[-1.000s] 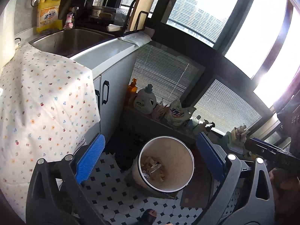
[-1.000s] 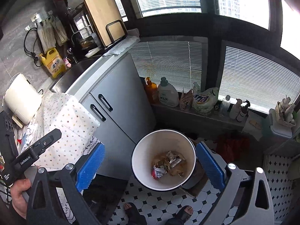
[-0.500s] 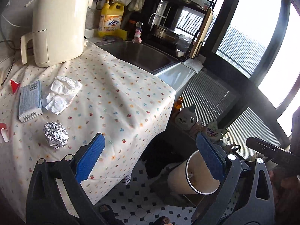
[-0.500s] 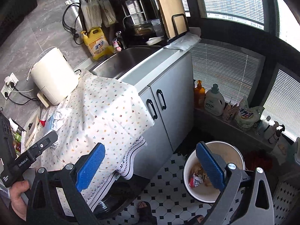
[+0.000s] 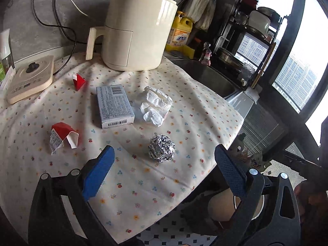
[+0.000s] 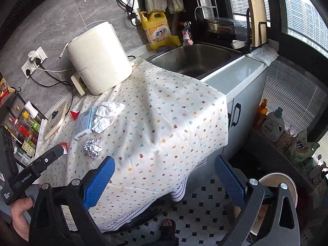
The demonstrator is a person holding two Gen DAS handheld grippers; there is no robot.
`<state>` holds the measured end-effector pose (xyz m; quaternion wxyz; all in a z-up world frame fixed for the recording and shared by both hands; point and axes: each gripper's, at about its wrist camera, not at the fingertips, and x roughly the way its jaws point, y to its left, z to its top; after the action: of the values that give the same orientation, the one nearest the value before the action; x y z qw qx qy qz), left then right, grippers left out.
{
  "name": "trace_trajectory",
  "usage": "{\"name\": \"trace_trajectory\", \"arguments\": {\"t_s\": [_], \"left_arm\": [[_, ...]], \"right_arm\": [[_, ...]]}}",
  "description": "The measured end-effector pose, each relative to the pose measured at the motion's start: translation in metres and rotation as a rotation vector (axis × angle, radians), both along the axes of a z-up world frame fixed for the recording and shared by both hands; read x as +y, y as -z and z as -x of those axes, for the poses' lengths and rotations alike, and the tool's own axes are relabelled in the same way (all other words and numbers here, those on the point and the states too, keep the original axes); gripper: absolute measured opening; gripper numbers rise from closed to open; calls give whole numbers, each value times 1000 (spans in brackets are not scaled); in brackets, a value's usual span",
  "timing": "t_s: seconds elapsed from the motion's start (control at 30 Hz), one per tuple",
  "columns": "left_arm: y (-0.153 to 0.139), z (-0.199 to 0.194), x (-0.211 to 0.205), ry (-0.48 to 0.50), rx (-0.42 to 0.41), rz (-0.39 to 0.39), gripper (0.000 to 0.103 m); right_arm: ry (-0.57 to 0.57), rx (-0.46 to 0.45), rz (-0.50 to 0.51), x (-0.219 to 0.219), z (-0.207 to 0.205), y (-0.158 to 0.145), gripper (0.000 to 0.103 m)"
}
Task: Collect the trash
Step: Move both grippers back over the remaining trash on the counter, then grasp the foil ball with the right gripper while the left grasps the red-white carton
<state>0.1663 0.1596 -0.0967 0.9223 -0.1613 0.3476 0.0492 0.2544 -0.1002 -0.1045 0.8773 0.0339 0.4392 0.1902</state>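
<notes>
the left gripper [image 5: 163,179] has swung from the bin to hover, fingers spread, over the crumpled silver foil ball [image 5: 162,148] at 12 o'clock; the right gripper [image 6: 164,181] hangs spread too.

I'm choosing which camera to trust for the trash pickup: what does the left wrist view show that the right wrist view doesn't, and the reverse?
Only the left wrist view shows the folded red wrapper in full, and the foil ball between the open left gripper fingers.

Only the right wrist view shows the whole sink and the bottles by the window.

Both show the foil ball, crumpled tissue, blue box, and trash bin.
</notes>
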Motion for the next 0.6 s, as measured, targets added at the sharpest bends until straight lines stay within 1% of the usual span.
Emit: {"name": "trace_trajectory", "arguments": {"t_s": [0.23, 0.4, 0.5, 0.6], "left_arm": [[10, 14, 59, -106, 2, 6, 97], [25, 14, 96, -165, 28, 8, 97], [35, 12, 114, -174, 41, 30, 97], [43, 8, 127, -158, 59, 32, 96]], "right_arm": [[-112, 13, 20, 68, -4, 8, 95], [-183, 23, 50, 114, -6, 17, 95], [-208, 35, 64, 136, -9, 24, 94], [-213, 49, 74, 154, -13, 33, 92]]}}
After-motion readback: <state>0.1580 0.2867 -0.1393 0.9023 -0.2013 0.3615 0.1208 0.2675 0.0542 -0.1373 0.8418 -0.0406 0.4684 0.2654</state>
